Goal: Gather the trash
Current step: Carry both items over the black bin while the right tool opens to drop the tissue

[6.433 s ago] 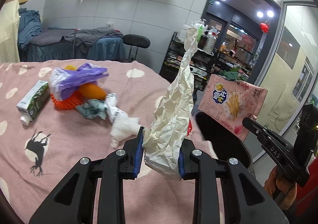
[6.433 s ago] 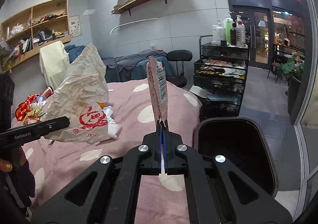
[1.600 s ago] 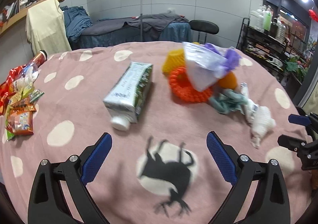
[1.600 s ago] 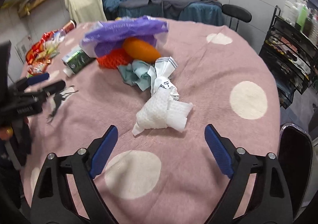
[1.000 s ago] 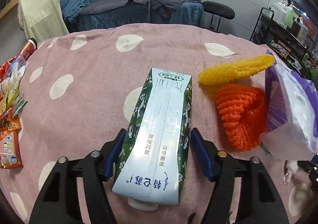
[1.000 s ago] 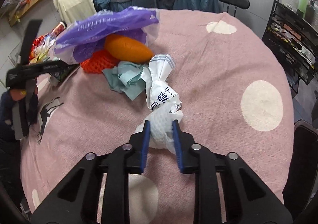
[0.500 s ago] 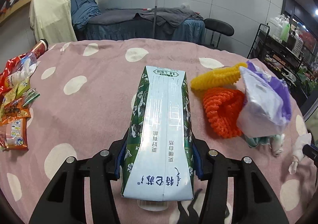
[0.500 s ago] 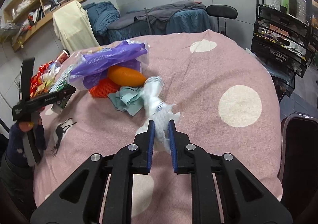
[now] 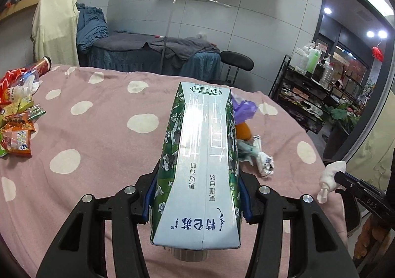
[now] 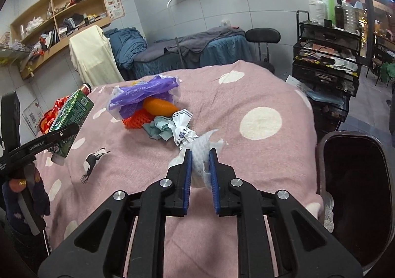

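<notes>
Left claw [image 9: 196,197] clamped on a green-and-white milk carton [image 9: 202,154], blue pads pressing its two long sides, cap end nearest the camera, carton lifted clear of the pink dotted worktop [image 9: 103,134]. Right claw [image 10: 199,169] pinched tight on a crumpled white paper towel [image 10: 201,147], also raised off the cloth, its loose end trailing toward the pile. Just beyond that, left lying on the worktop: a crushed printed wrapper [image 10: 181,127] touching a wad of teal tissue [image 10: 159,129], then an orange net [image 10: 135,117], an orange oblong thing [image 10: 159,106] and a purple plastic bag [image 10: 143,95] draped over them, all heaped together. Farther off, at the worktop's left edge, a spread of colourful snack packets [image 9: 14,117] and a red tube can [image 9: 43,65], well apart from the central heap; hard to say whether meant as trash. At the right edge of the right wrist view, below the worktop's rim, a dark open bin [image 10: 355,191], its inside too dark to read. By the look of it, two pieces in hand and ready to carry over to the bin, neither dropped yet; central heap untouched, so a good share of collecting left, several more trips likely.
</notes>
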`<act>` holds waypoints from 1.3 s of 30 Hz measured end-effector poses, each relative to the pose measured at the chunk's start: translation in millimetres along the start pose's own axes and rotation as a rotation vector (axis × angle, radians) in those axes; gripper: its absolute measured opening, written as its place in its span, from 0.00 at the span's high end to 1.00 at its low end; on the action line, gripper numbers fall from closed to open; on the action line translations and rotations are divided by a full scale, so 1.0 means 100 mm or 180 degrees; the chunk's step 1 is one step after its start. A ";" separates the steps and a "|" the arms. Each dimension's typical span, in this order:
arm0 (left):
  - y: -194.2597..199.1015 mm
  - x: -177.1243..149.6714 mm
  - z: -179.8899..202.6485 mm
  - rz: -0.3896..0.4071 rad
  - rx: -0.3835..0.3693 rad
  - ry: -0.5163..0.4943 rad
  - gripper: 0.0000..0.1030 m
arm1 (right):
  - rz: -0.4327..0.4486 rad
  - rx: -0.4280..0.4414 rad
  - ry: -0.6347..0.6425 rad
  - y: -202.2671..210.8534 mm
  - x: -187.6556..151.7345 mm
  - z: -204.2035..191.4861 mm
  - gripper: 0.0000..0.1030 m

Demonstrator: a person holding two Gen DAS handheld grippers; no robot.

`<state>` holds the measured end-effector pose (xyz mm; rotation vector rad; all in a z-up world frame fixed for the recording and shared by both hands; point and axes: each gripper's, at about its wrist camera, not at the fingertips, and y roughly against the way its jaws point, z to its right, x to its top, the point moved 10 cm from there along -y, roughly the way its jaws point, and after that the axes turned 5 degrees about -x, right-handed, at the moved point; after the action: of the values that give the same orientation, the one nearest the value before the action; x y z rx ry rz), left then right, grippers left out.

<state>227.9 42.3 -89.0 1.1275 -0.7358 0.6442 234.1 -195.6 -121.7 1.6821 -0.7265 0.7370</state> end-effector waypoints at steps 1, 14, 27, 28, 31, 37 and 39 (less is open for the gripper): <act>0.02 -0.01 0.06 0.0016 -0.0031 -0.0007 0.50 | 0.0026 0.0002 -0.0032 0.05 -0.01 0.04 0.85; 0.10 -0.18 0.88 0.0077 -0.0410 -0.0260 0.50 | 0.0264 -0.0225 -0.0386 0.53 -0.16 0.65 0.85; -0.10 -0.43 1.82 -0.0102 -0.0900 -0.0548 0.50 | 0.0541 -0.0842 -0.0707 0.95 -0.28 1.48 0.85; -0.11 -0.44 1.87 -0.0117 -0.0927 -0.0568 0.50 | 0.0538 -0.0892 -0.0744 0.97 -0.30 1.57 0.85; -0.16 -0.48 2.02 -0.0164 -0.1017 -0.0619 0.50 | 0.0518 -0.1021 -0.0850 0.99 -0.37 1.78 0.85; -0.24 -0.57 2.32 -0.0259 -0.1171 -0.0746 0.50 | 0.0363 -0.1317 -0.0998 0.88 -0.55 2.21 0.85; -0.28 -0.61 2.42 -0.0306 -0.1231 -0.0770 0.50 | 0.0279 -0.1383 -0.1064 0.80 -0.63 2.33 0.85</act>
<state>166.3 -200.8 -92.4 0.8824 -0.9600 0.2685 156.9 -433.2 -169.6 1.3891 -1.1132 0.3227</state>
